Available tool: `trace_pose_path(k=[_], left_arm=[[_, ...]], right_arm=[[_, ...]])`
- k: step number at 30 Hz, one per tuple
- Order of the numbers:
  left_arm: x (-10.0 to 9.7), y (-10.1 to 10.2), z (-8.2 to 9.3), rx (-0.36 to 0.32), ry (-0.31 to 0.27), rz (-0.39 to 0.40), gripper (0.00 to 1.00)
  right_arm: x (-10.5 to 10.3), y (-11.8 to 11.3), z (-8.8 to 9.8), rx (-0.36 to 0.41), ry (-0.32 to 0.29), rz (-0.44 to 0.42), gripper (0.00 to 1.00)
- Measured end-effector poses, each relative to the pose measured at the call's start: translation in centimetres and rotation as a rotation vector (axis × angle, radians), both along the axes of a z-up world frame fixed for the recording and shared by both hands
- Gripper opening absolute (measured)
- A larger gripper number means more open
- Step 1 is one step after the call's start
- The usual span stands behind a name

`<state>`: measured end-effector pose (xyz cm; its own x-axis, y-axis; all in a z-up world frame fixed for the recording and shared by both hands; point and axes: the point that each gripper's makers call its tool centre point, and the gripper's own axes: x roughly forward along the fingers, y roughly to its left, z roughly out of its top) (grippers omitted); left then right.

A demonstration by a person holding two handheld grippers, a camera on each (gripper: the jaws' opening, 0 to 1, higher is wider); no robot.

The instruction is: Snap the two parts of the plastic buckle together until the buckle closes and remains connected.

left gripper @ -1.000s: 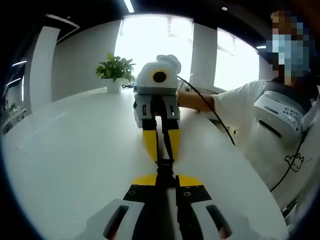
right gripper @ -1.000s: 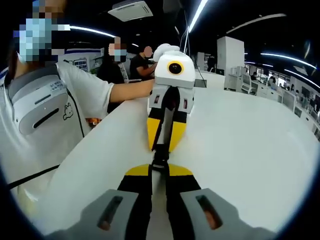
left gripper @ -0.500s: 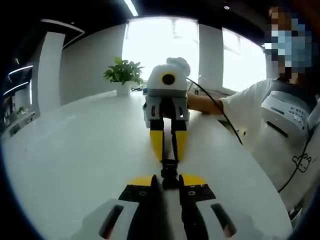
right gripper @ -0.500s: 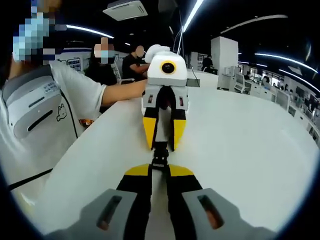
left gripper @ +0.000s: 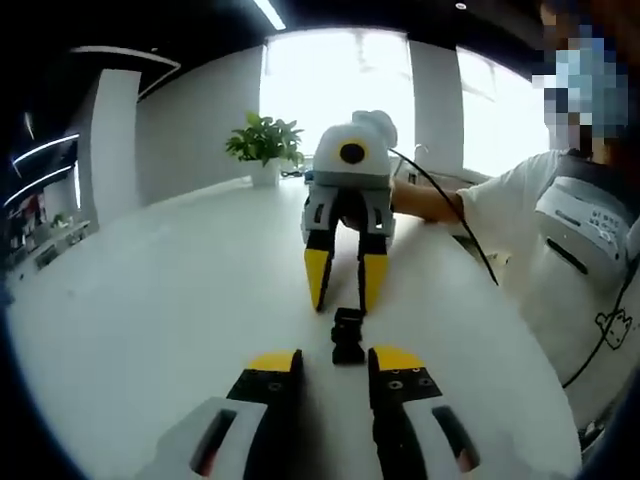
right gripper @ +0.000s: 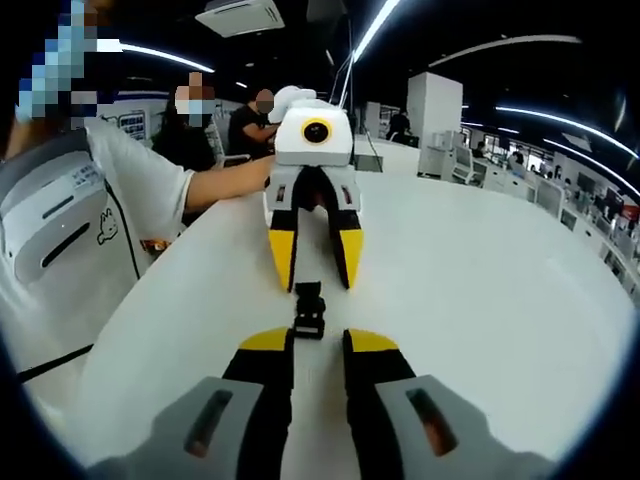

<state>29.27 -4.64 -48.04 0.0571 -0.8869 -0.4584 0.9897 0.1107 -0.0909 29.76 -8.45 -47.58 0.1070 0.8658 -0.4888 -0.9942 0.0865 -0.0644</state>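
A black plastic buckle (left gripper: 348, 335) lies on the white table (left gripper: 150, 300), looking like one joined piece. It rests free between the two grippers. My left gripper (left gripper: 335, 366) is open, its yellow-tipped jaws spread just short of the buckle's near end. Facing it, my right gripper (left gripper: 345, 288) is open too, its tips at the far end. In the right gripper view the buckle (right gripper: 309, 312) sits just ahead of my right gripper (right gripper: 318, 344), with the left gripper (right gripper: 314, 268) open beyond it. Neither gripper touches the buckle.
A potted plant (left gripper: 265, 145) stands at the table's far edge. A person in a white shirt (left gripper: 560, 230) stands close along one side of the table, with a black cable (left gripper: 450, 225) trailing from the right gripper. Other people (right gripper: 245, 125) sit in the background.
Both grippers were shut on the buckle's two ends a second ago. Both have opened and drawn apart, leaving the buckle lying on the table.
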Motion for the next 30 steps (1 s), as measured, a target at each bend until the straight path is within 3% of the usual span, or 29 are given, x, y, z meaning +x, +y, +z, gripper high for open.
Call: trace_pose_path(k=[6, 10, 16, 21, 30], left_arm=[[-0.43, -0.18, 0.55, -0.020, 0.018, 0.019, 0.26], [-0.86, -0.33, 0.08, 0.006, 0.010, 0.019, 0.24], [-0.78, -0.21, 0.09, 0.016, -0.008, 0.031, 0.21], [-0.33, 0.35, 0.01, 0.013, -0.025, 0.037, 0.12], [-0.24, 0.33, -0.05, -0.002, -0.028, 0.011, 0.11]], right_arm=[[-0.14, -0.04, 0.01, 0.015, 0.016, -0.043, 0.18], [-0.25, 0.17, 0.02, 0.031, 0.031, -0.055, 0.18], [-0.33, 0.28, -0.01, 0.026, 0.014, -0.052, 0.17], [-0.73, 0.41, 0.02, 0.038, -0.011, -0.028, 0.11], [-0.82, 0.38, 0.17, 0.034, -0.069, 0.019, 0.10]])
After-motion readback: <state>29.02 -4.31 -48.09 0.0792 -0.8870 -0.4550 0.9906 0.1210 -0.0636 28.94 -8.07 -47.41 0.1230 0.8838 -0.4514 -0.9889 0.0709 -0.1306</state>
